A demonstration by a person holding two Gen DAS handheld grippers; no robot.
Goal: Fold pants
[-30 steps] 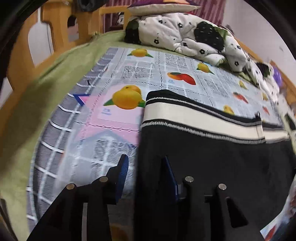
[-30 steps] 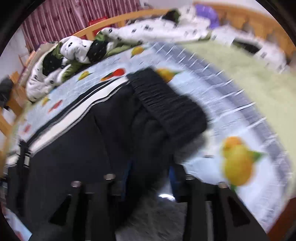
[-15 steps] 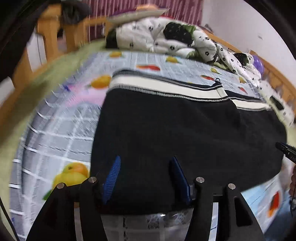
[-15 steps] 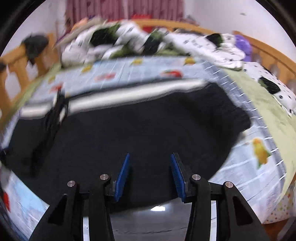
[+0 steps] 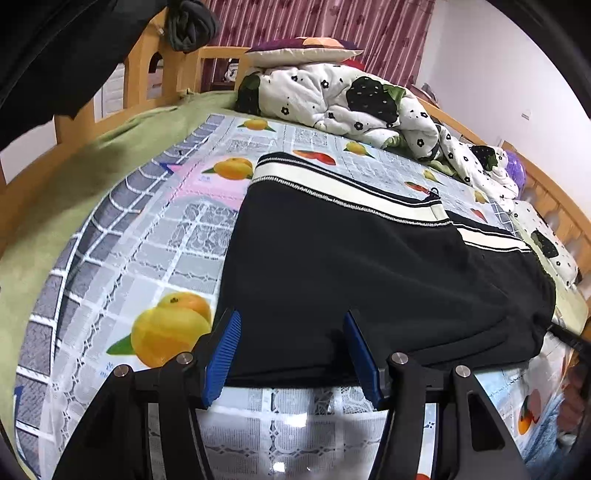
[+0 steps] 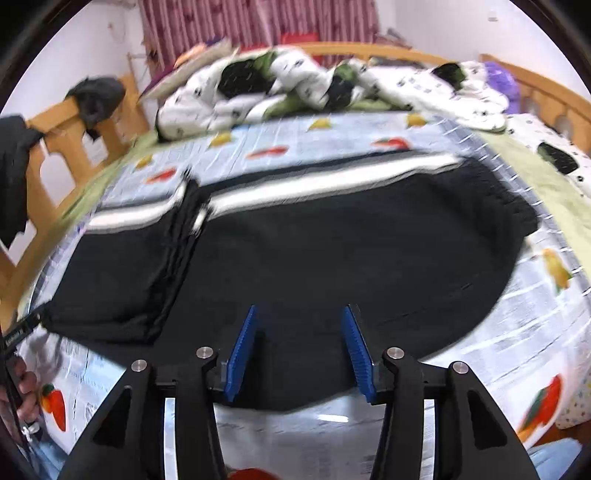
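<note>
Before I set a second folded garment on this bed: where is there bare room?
Free: the fruit-print sheet left of the black pants, up to the green blanket, and the strip along the near edge. Also right of the pants' waistband. Crowded: the bed's far end, under the crumpled quilt.

Black pants (image 5: 369,266) with a cream and black stripe along the far edge. Grey-and-white checked sheet (image 5: 122,258) with yellow and red fruit pictures. Plain green blanket (image 5: 74,173) at the side. White quilt (image 5: 332,99) with black flowers and green patches. Dark red striped curtain (image 5: 332,22). Orange-brown wooden bed frame (image 6: 62,147). Blue ridged pads (image 5: 221,354).
</note>
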